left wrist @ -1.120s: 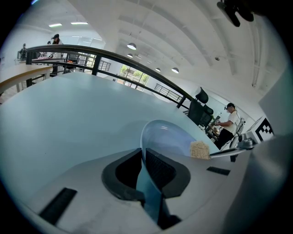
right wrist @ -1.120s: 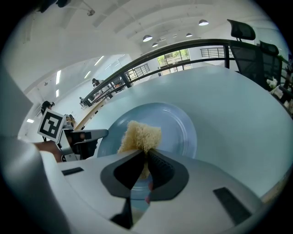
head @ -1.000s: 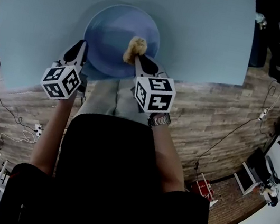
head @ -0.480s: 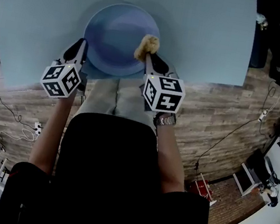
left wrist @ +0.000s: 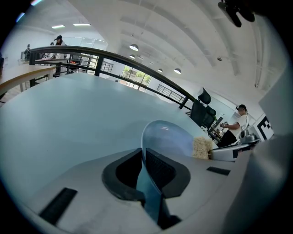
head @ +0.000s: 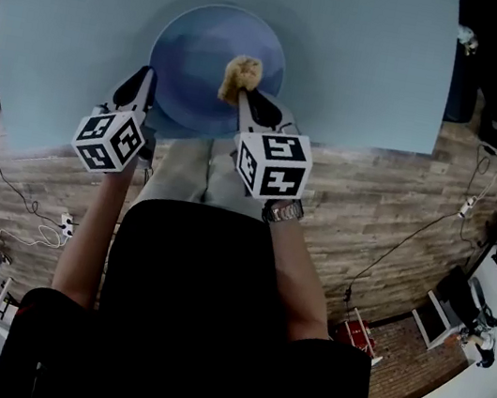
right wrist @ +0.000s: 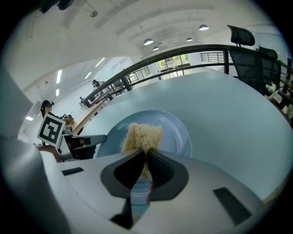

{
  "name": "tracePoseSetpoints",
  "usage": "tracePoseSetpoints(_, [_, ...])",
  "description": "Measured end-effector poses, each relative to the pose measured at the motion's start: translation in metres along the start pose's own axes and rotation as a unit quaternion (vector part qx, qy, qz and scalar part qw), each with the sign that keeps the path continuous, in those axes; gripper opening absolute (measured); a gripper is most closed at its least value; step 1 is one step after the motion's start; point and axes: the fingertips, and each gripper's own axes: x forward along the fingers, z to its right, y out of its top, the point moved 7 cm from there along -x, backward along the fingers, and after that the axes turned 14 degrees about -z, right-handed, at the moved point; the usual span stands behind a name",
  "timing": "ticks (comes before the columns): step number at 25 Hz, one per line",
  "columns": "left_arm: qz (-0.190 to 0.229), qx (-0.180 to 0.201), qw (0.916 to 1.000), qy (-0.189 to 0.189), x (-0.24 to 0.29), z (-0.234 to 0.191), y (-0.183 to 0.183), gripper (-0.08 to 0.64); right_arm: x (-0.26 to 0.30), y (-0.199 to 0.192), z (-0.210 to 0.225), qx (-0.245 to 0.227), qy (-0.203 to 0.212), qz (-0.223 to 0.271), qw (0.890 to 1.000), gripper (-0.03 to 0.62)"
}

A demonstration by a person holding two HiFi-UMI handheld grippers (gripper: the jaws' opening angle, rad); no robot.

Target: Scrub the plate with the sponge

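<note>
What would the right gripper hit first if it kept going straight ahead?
The plate, most likely. The right gripper is shut on the sponge, which sits over the plate's inside; pushing on would press the sponge into the plate. Whether they already touch is unclear.

Head cam steeply down; L/R gripper cams low, close; plate [head: 192, 59] in all.

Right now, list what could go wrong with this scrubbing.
The left claw pinches only the plate rim; hard strokes could twist it loose.
The right claw holds the sponge by its end; it may pull out.
The plate sits near the table edge and could slide off.
</note>
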Motion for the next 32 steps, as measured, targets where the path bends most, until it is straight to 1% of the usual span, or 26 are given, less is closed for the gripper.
tracePoseSetpoints(6, [0.002,-0.004,1.0000,0.002,0.003,0.002,0.001,0.002,0.017,0.005,-0.034,-0.038,0.043,-0.011,0.998,0.031])
tracePoseSetpoints(16, [0.003,-0.004,1.0000,0.000,0.000,0.000,-0.001,0.002,0.036,0.003,-0.077,-0.054,0.084,-0.025,0.995,0.031])
tracePoseSetpoints(20, [0.004,-0.005,1.0000,0.001,0.002,0.001,0.000,0.003,0.042,-0.001,-0.082,-0.064,0.095,-0.039,0.993,0.031])
tracePoseSetpoints(24, [0.005,-0.004,1.0000,0.003,-0.002,-0.001,0.000,0.002,0.041,-0.005,-0.087,-0.057,0.099,-0.043,0.993,0.031])
tracePoseSetpoints(32, [0.008,-0.005,0.9999,0.005,-0.002,-0.003,0.000,0.002,0.036,-0.014,-0.076,-0.055,0.097,-0.052,0.992,0.032])
